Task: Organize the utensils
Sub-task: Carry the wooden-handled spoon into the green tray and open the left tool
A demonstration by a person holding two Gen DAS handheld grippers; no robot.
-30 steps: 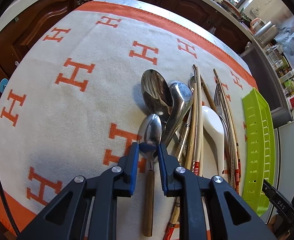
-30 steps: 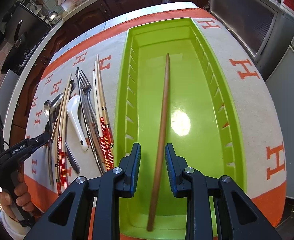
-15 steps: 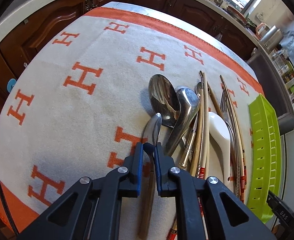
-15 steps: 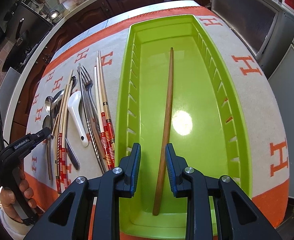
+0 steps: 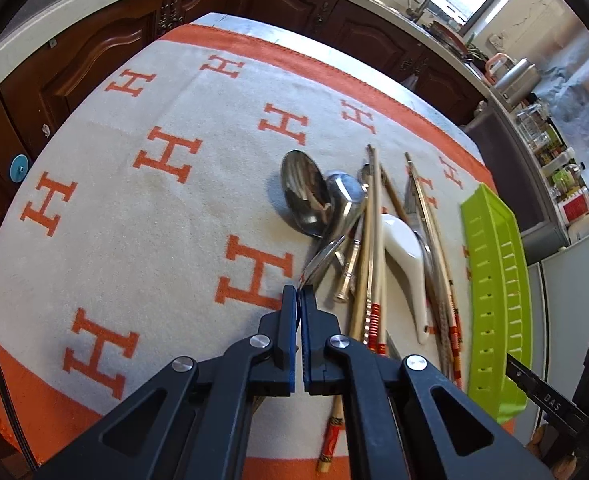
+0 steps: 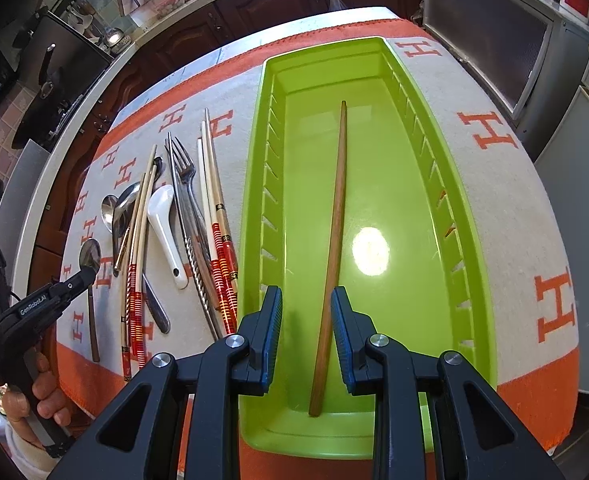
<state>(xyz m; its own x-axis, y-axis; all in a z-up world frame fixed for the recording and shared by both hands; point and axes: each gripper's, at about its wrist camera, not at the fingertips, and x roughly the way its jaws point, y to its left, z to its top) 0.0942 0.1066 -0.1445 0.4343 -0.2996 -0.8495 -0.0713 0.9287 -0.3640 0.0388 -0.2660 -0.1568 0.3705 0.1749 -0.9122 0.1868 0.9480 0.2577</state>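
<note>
- While the left gripper [image 5: 299,289] is clamped on the neck of a small steel spoon with a wooden handle [image 6: 89,257], its jaws having just closed on it, the bowl of that spoon sticks out toward one o'clock, tilted on edge.
- The rest of the utensil pile [image 5: 374,240] lies on the orange-lettered cloth [image 5: 154,200], from twelve to two o'clock of the left fingertips: two large steel spoons, a white ceramic spoon [image 5: 404,256], forks and red-banded chopsticks.
- The green tray [image 6: 374,200] sits just beside the pile, at its three o'clock.
- One brown chopstick [image 6: 334,248] lies lengthwise on the tray floor.
- The right gripper [image 6: 307,306] hangs over the tray's near end, jaws parted, the chopstick showing between them untouched.
</note>
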